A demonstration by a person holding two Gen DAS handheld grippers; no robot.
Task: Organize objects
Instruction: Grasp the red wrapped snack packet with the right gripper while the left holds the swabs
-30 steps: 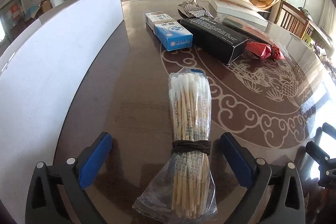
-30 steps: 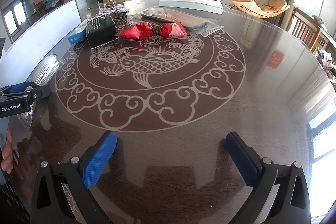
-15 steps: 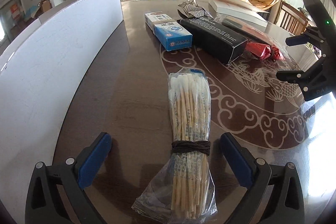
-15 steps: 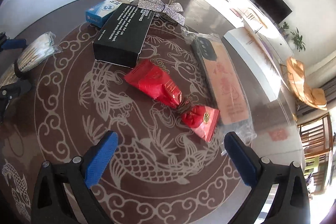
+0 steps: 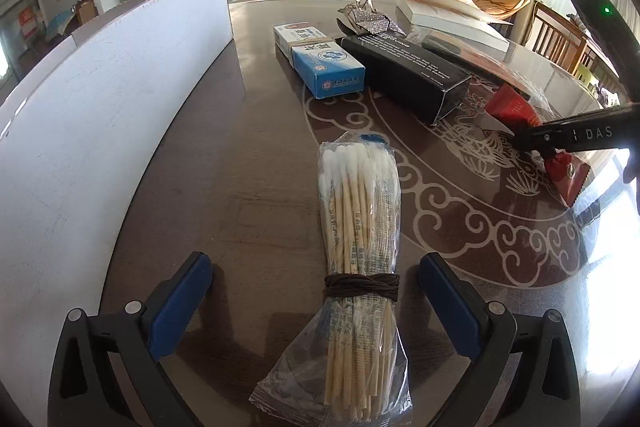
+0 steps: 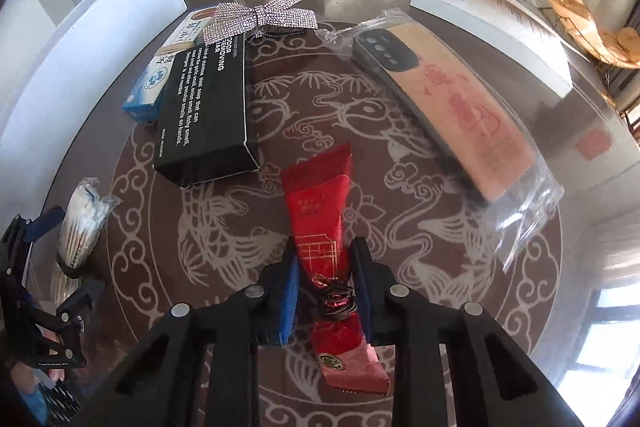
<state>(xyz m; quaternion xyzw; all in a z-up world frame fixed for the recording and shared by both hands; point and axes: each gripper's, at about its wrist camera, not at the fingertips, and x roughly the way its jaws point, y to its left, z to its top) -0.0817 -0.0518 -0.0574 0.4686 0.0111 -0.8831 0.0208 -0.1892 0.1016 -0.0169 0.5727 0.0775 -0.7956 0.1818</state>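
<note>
A red foil packet (image 6: 320, 195), tied with dark cord at its waist, lies on the patterned table (image 6: 400, 307). My right gripper (image 6: 324, 267) points steeply down over it. Its jaws are closing, and the pads sit against the packet on both sides just beside the cord. In the left wrist view the right gripper (image 5: 576, 137) covers part of the red packet (image 5: 516, 109). A clear bag of cotton swabs (image 5: 356, 227), bound with brown cord, lies between the wide-apart fingers of my open left gripper (image 5: 314, 263); neither pad touches it.
A black box (image 6: 204, 111) and a blue box (image 6: 148, 87) lie to the left of the red packet. A rhinestone bow (image 6: 256, 15) lies behind them. A bagged phone case (image 6: 444, 99) and a white book (image 6: 492, 15) are at the right. A white board (image 5: 100, 107) stands along the table's left edge.
My right gripper swung across the table and tipped down over the red packet, and its wide-open jaws closed around the packet's waist. The left gripper and the swab bag stayed still.
</note>
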